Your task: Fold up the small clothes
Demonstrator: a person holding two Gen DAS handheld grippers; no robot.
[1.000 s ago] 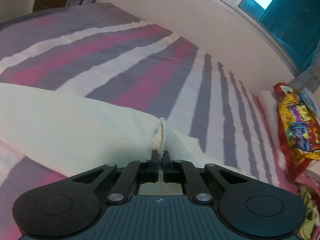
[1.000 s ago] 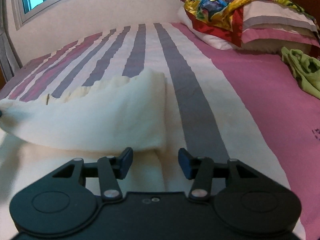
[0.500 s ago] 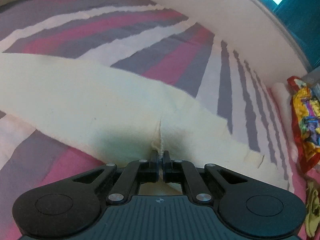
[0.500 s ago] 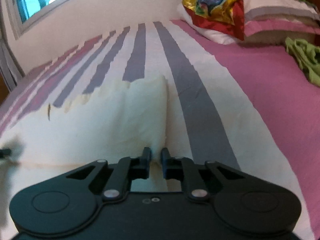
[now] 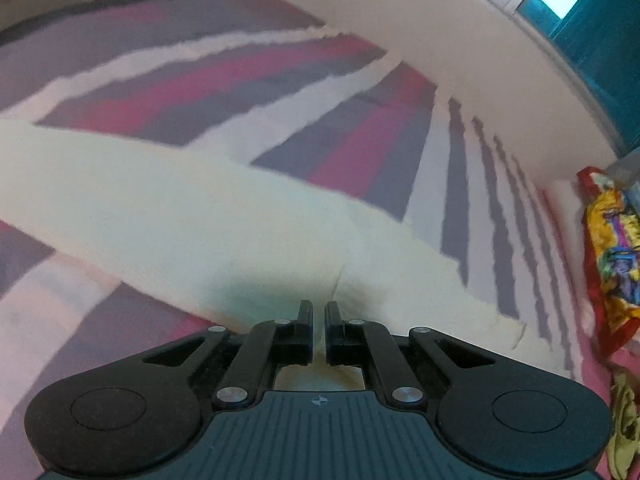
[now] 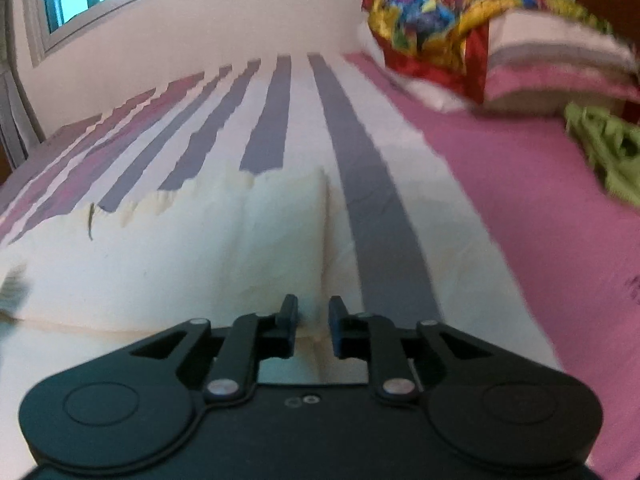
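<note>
A cream cloth (image 5: 168,216) lies folded over on the striped bed sheet (image 5: 224,80). It also shows in the right wrist view (image 6: 192,256), with its right edge near the centre. My left gripper (image 5: 318,312) sits low over the cloth's near edge, its jaws a narrow gap apart, with cloth showing between them but not pinched. My right gripper (image 6: 313,312) is over the cloth's near right corner, jaws slightly apart, with nothing held.
Pillows with a colourful cloth (image 6: 440,28) lie at the head of the bed, seen too in the left wrist view (image 5: 612,248). A green garment (image 6: 608,148) lies on the pink sheet at right. A wall (image 5: 440,40) with a window runs along the far side.
Both grippers have let go of the cream cloth: their jaws have parted slightly. The cloth has been lowered and now lies flat on the bed.
</note>
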